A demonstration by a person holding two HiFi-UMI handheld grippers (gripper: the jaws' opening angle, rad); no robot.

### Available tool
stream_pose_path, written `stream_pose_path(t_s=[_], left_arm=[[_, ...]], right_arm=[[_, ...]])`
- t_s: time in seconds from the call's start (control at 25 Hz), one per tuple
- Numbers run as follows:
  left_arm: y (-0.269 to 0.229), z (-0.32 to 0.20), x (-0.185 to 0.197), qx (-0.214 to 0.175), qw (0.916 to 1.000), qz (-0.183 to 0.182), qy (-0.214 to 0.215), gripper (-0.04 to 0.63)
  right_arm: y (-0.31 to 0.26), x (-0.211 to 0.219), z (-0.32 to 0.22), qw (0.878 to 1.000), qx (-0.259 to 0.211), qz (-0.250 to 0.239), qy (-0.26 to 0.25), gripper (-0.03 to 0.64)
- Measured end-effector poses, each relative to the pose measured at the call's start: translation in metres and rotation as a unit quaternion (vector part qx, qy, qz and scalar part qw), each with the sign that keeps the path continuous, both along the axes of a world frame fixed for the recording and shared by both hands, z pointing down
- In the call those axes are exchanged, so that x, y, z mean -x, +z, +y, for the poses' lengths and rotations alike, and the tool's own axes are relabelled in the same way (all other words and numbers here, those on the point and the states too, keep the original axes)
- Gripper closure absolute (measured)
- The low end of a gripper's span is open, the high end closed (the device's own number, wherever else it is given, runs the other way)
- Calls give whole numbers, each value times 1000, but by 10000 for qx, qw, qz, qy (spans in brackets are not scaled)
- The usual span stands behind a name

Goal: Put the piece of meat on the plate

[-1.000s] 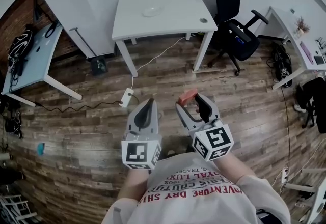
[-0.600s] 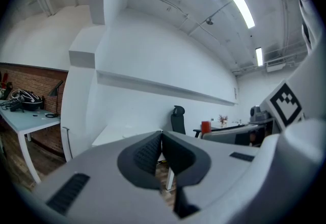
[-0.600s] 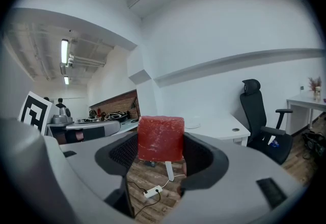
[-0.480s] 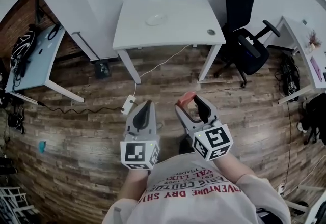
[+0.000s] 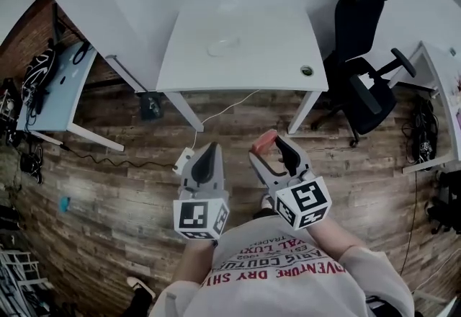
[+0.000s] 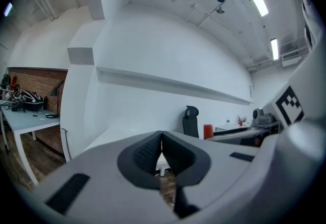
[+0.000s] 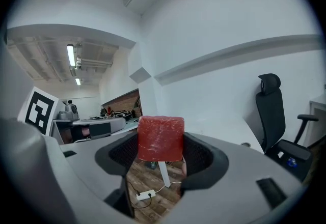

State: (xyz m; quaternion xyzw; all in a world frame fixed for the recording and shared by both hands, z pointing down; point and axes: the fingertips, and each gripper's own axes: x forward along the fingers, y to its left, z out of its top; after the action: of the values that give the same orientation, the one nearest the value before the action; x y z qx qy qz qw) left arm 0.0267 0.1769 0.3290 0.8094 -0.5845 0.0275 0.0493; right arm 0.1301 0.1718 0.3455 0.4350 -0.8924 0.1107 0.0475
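The right gripper (image 7: 160,161) is clamped on the red blocky piece of meat (image 7: 160,138). The block stands upright between the jaws, its top clear above them. Just beside it, the left gripper (image 6: 161,152) has its jaws pressed together with nothing between them. Both are held in front of the person's chest, above the brown wood-plank floor (image 5: 108,186). Well ahead stands the white rectangular table (image 5: 277,31), and near its middle lies the pale round plate (image 5: 223,46), faint against the tabletop. The step in hand looks like the carry: the meat is gripped but not yet delivered. The next move calls for closing in on the table, bringing the right gripper over the plate, lowering it, and parting the jaws.
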Motion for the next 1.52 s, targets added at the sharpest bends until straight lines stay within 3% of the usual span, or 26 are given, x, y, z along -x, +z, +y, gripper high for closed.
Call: stream_pose_path(t_s=[0.36, 0.84, 1.16, 1.52], left_arm=[[9, -68, -38, 110, 9997, 110, -173, 588], [26, -140, -38, 240, 9995, 122, -181, 588], [28, -217, -2, 206, 9996, 163, -92, 588], [16, -331, 55, 280, 9987, 147, 390, 588]], right_arm=[[6, -41, -79, 9997, 41, 64, -227, 336], [23, -47, -145, 9997, 108, 109, -188, 336], [27, -17, -213, 9997, 166, 189, -30, 336], [20, 40, -318, 9980, 415, 103, 455, 336]])
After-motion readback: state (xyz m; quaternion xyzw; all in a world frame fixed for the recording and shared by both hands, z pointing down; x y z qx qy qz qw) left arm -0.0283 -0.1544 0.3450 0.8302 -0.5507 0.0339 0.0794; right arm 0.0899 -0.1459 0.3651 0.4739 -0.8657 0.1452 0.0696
